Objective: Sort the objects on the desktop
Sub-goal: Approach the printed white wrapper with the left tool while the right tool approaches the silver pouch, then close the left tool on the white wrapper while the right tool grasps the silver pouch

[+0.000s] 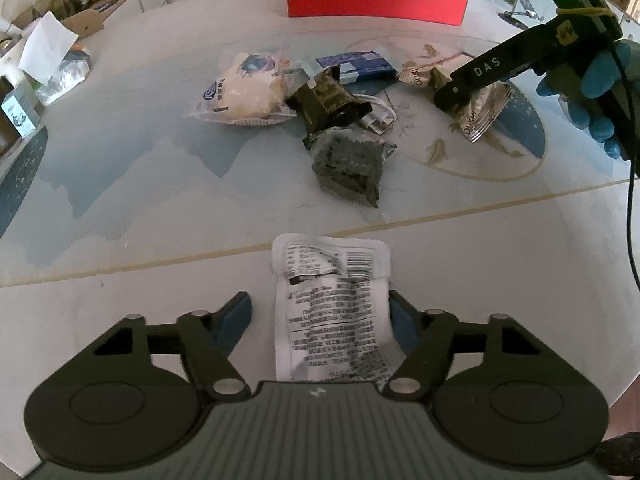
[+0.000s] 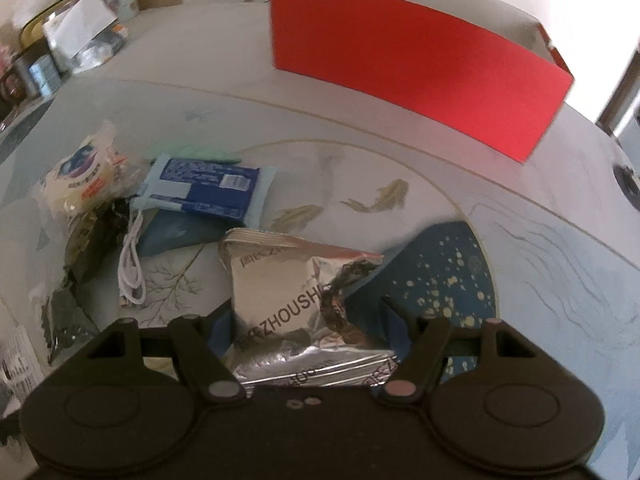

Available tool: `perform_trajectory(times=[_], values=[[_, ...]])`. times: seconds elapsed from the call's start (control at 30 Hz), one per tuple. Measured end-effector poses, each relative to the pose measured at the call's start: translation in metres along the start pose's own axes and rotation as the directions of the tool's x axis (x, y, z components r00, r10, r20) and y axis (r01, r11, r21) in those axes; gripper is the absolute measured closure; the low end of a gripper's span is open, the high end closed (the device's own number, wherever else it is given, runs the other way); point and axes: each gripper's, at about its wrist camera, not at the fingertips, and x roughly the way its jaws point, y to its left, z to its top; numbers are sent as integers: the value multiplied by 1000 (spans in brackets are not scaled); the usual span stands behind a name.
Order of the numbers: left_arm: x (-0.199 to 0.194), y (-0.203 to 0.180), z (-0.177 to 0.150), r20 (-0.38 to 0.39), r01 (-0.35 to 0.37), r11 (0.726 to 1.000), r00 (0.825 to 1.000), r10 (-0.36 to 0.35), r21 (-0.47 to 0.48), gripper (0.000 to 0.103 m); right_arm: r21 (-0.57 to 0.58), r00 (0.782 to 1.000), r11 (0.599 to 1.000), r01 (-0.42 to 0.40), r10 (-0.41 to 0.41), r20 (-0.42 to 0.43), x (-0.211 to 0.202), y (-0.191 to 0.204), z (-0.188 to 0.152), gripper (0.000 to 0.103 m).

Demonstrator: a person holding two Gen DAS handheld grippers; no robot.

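Sorting looks barely begun; the left tool (image 1: 320,320) stands apart around a white printed sachet (image 1: 332,312) on the near tabletop (image 1: 140,240); the right tool (image 2: 306,320) stands apart astride a silver foil snack packet (image 2: 296,308). About 5 other items, including a blue-and-white tissue pack (image 2: 212,188) and a coiled white cable (image 2: 132,268), lie unsorted mid-tabletop before the tall red box (image 2: 420,76).

Dim, soft daylight; fisheye-warped, blurry edges.
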Motion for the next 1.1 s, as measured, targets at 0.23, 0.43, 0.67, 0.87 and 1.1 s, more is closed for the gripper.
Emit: perform_trajectory(times=[0.23,0.43,0.67,0.87,1.1], values=[[0,2,3,5,13,1000,1000,-13,4,47,30,1000,1000,4,-4,12,-3,-4,1,51],[0,9,6,12,34,999,999,-33,-31,49,49,1000,999,-6,5,16,-6,-8,2,56],[2,16,12,13,55,996,998,-54,-71,50,60,1000,998,-13,12,12,-11,-10,1,58],[1,24,14,14,60,992,998,-59,-114,51,74,1000,997,-22,20,21,-21,-14,5,58],[-7,29,22,42,61,989,998,-56,-133,51,80,998,995,-54,52,28,-35,-17,11,58]])
